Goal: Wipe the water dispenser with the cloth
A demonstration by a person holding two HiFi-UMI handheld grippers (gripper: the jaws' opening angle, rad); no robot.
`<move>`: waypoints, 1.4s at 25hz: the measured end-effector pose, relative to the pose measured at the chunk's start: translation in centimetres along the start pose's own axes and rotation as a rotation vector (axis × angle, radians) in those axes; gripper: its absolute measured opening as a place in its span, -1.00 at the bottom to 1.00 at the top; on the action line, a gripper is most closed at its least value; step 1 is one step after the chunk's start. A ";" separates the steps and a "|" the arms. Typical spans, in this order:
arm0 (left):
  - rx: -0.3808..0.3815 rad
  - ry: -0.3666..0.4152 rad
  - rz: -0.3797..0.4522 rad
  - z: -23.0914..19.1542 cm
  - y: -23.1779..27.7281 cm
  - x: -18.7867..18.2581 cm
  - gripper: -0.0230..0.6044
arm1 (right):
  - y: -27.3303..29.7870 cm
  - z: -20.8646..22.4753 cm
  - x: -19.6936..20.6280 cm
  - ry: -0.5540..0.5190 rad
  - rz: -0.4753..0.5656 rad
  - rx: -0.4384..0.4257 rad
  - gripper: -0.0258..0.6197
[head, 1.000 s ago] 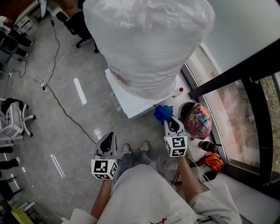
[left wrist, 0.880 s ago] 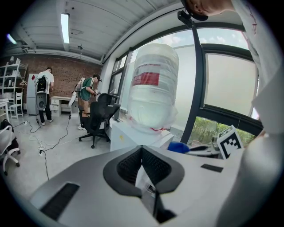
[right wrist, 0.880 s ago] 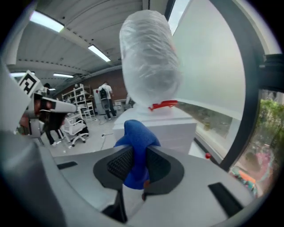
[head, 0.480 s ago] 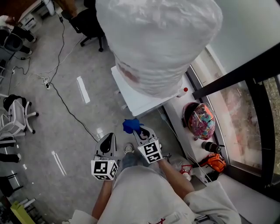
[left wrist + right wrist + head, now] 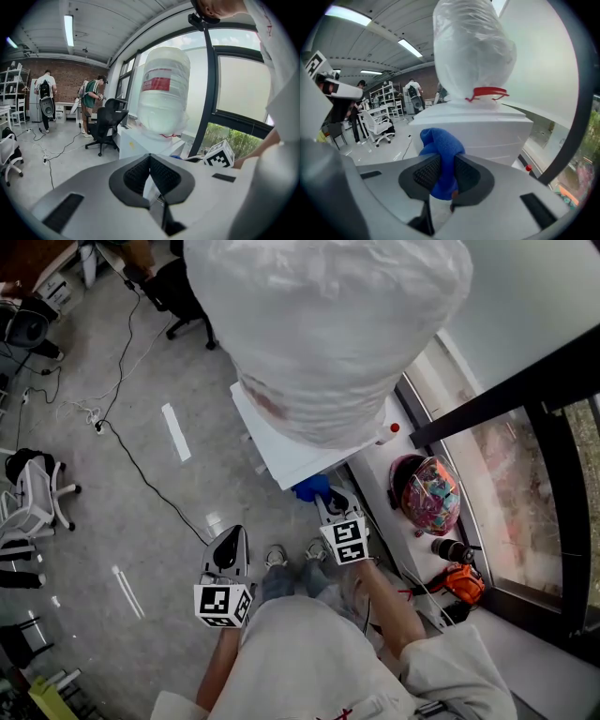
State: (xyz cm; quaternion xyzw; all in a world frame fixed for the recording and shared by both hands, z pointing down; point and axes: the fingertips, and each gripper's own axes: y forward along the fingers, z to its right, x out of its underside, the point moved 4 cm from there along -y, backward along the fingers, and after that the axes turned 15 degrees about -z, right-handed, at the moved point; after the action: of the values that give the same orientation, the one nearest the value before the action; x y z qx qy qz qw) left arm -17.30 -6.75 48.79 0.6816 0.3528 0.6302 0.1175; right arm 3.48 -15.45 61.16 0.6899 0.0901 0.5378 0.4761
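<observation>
- Right gripper [image 5: 326,501]: forearm stretched forward, jaws clamped on the blue cloth [image 5: 439,149]. The cloth is bunched just in front of the white water dispenser [image 5: 487,126]; whether it touches cannot be told.
- Left gripper [image 5: 228,547]: held low near the body, well apart from the dispenser, jaws pressed together on nothing.
- Plastic-wrapped bottle [image 5: 319,324]: hides most of the dispenser's top in the head view.
</observation>
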 end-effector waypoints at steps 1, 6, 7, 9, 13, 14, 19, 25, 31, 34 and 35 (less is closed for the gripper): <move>0.004 0.001 -0.002 0.2 0.2 -0.1 -0.89 | -0.1 1.7 0.0 0.019 0.002 0.031 -0.67; 0.022 0.012 -0.012 1.0 1.1 -0.3 -0.89 | -1.3 9.7 -0.3 0.098 0.022 0.168 -0.67; 0.024 0.015 -0.015 1.1 1.2 -0.3 -0.89 | -1.6 11.1 -0.4 0.114 0.026 0.192 -0.67; 0.028 0.020 -0.021 1.3 1.3 -0.3 -0.89 | -2.0 13.6 -0.5 0.141 0.032 0.232 -0.67; 0.039 0.030 -0.021 1.5 1.7 -0.7 -0.89 | -2.6 17.1 -0.7 0.170 0.032 0.290 -0.67; 0.040 0.033 -0.022 1.6 1.8 -0.7 -0.89 | -2.7 17.6 -0.7 0.178 0.034 0.299 -0.67; 0.040 0.043 -0.028 2.2 1.9 -0.5 -0.89 | -3.0 17.9 0.3 0.192 0.033 0.302 -0.67; 0.044 0.040 -0.025 2.5 1.1 0.1 -0.89 | -3.6 12.8 2.5 0.176 0.014 0.236 -0.67; 0.047 0.026 -0.028 2.9 0.4 1.5 -0.89 | -2.4 3.8 4.4 0.135 0.006 0.085 -0.67; 0.047 0.022 -0.029 3.0 0.1 2.2 -0.89 | -1.4 -0.8 4.2 0.105 0.008 -0.002 -0.67; 0.047 0.020 -0.029 3.0 0.0 2.4 -0.89 | -1.0 -2.0 4.1 0.094 0.011 -0.027 -0.67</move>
State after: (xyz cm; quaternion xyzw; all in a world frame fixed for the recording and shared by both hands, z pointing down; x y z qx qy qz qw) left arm -14.61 -4.40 50.16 0.6727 0.3787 0.6266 0.1071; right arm 3.83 -11.17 63.02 0.6579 0.1015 0.5733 0.4776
